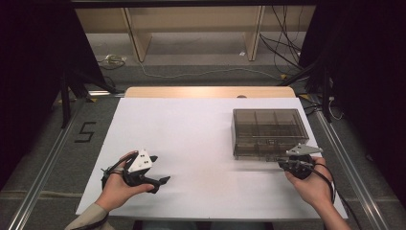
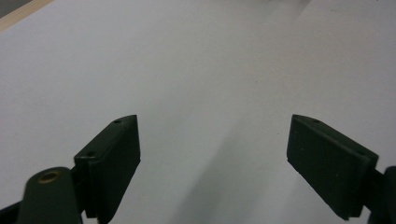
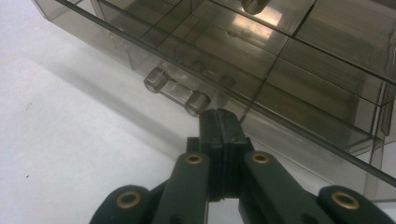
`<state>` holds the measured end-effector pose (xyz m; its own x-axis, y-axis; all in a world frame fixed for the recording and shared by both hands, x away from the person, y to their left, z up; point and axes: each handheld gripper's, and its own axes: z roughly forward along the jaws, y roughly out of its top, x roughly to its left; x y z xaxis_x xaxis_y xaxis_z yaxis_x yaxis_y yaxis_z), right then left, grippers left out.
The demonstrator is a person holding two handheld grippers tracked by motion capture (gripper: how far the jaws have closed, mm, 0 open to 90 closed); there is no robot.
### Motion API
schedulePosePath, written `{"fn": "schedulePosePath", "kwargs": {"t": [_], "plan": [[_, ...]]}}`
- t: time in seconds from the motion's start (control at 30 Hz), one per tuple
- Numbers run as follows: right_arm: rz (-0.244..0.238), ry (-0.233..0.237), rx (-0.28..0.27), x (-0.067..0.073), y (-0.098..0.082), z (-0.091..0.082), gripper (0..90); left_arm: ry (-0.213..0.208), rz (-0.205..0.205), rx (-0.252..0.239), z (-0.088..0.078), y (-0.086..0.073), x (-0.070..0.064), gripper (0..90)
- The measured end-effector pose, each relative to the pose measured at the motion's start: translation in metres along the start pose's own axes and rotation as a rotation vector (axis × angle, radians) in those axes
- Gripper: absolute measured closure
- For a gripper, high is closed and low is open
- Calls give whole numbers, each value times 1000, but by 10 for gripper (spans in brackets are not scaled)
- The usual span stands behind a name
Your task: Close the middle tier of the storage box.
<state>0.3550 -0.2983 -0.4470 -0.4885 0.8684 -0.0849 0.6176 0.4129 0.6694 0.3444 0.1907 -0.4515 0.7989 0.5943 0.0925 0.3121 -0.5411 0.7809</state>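
A smoky see-through box with several compartments and a shut lid stands on the right half of the white table. My right gripper is at the box's front edge, held in a hand. In the right gripper view its jaws are pressed together, and the right gripper has its tip just right of the clear latch bar on the box's front wall; nothing shows between them. My left gripper rests low at the front left. In its own view the left gripper stands wide open over bare table.
A strip of wooden tabletop shows behind the white sheet. Pale wooden shelving and loose cables lie on the floor beyond. Metal rails run along both sides, and a "5" mark is on the floor to the left.
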Motion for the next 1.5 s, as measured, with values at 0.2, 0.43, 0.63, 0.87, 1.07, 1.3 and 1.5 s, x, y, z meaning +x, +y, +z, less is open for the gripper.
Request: {"fn": "schedulePosePath", "kwargs": {"t": [0.2,0.43,0.63,0.87,1.07,1.3,1.5], "plan": [[1,0,0,0,0,0,900,0,2,2,0,0,0,175],[1,-4,-3,0,1,1,900,1,0,1,0,0,0,175],[1,-5,-4,-1,1,1,900,0,2,2,0,0,0,176],[1,-8,-7,-1,2,2,900,0,-1,2,0,0,0,176],[2,-10,-8,-1,2,2,900,0,0,2,0,0,0,175],[1,-13,-8,-1,3,3,900,-1,0,4,0,0,0,175],[1,-15,-8,-2,4,3,900,0,-1,4,0,0,0,176]]}}
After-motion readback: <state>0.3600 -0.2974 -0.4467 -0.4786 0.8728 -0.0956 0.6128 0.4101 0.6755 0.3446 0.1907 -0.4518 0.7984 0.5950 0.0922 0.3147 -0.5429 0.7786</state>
